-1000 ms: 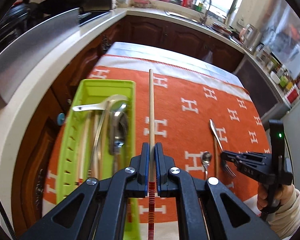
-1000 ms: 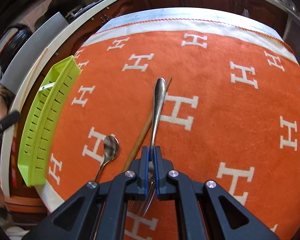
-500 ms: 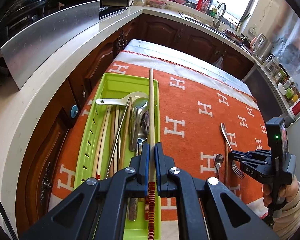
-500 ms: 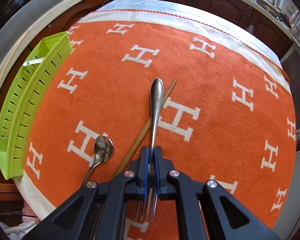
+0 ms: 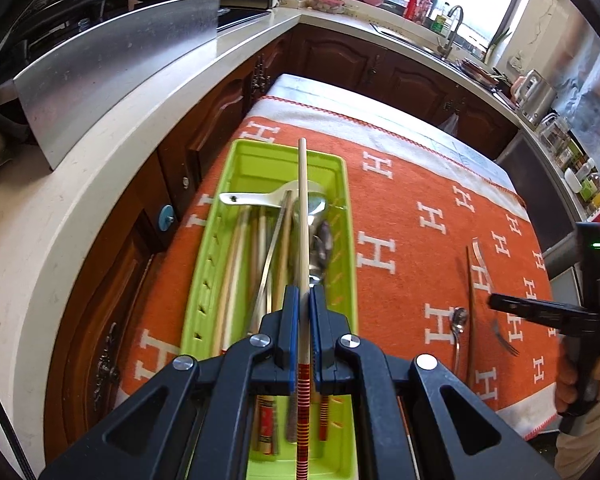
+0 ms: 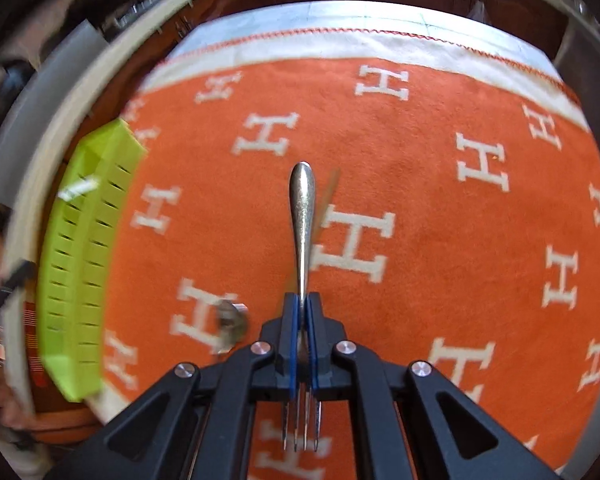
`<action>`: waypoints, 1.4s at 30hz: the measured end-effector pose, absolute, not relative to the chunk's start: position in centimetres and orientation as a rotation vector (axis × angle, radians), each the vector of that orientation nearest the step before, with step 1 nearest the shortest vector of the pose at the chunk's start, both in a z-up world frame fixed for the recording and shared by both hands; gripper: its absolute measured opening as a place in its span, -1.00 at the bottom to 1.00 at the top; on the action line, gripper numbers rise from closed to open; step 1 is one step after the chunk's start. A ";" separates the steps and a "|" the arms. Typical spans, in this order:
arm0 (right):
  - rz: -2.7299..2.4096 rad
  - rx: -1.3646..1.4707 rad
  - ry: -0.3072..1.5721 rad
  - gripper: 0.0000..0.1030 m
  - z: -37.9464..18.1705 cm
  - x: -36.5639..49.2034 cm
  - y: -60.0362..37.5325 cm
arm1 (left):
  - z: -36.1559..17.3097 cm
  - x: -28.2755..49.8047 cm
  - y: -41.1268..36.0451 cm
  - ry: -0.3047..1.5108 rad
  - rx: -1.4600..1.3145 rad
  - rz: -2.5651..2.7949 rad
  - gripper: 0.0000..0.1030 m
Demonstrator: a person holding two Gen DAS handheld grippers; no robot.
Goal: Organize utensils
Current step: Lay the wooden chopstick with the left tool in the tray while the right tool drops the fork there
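Note:
My left gripper (image 5: 303, 298) is shut on a wooden chopstick (image 5: 303, 216) with a red-striped end, held lengthwise above the lime green utensil tray (image 5: 342, 184). The tray holds chopsticks, a white ladle and metal spoons. My right gripper (image 6: 302, 304) is shut on a metal fork (image 6: 302, 208), handle pointing forward, tines toward the camera, lifted above the orange cloth (image 6: 420, 168). The right gripper also shows at the right of the left wrist view (image 5: 496, 302). A small spoon (image 5: 459, 326) and a single chopstick (image 5: 470, 304) lie on the cloth beside it.
The orange cloth with white H marks covers the table (image 5: 420, 184). The green tray shows at the left of the right wrist view (image 6: 84, 248). A kitchen counter (image 5: 100, 140) with a steel panel runs along the left; dark cabinets stand behind.
My left gripper has carried the chopstick leftward, from over the cloth to over the tray. My right gripper has lifted the fork off the cloth; the right view is now blurred by motion.

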State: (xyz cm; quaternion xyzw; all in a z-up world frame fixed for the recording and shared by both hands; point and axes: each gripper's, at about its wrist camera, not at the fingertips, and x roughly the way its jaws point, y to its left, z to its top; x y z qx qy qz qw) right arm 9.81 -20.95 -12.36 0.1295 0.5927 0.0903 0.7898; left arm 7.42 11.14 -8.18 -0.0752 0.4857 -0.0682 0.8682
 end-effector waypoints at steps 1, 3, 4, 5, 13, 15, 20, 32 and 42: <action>0.217 0.306 1.266 -0.93 -11.8 9.6 -20.8 | -8.2 7.5 11.4 1.014 -0.157 -0.137 -0.94; 0.270 0.356 1.242 -0.93 -10.3 9.3 -20.0 | -8.3 7.7 11.9 1.011 -0.158 -0.129 -0.94; 0.301 0.379 1.225 -0.92 -9.4 9.2 -19.4 | -8.4 7.8 12.2 1.011 -0.159 -0.126 -0.94; 0.322 0.393 1.215 -0.92 -8.9 9.2 -18.8 | -8.5 7.9 12.4 1.013 -0.158 -0.122 -0.94; 0.448 0.471 1.213 -0.92 -7.5 10.6 -9.7 | -10.9 9.0 13.2 1.050 -0.140 -0.077 -0.93; 0.471 0.482 1.247 -0.92 -8.4 11.2 -7.4 | -11.2 9.1 13.1 1.046 -0.126 -0.069 -0.93; 0.494 0.491 1.302 -0.92 -10.0 12.2 -3.9 | -10.3 8.4 13.2 1.015 -0.128 -0.067 -0.79; 0.450 0.465 1.369 -0.84 -11.4 11.7 -1.9 | -7.7 6.1 14.8 0.953 -0.108 -0.012 -0.39; 0.395 0.308 1.235 -0.84 -8.7 9.1 -4.4 | -6.8 5.1 13.7 0.951 -0.109 -0.041 -0.03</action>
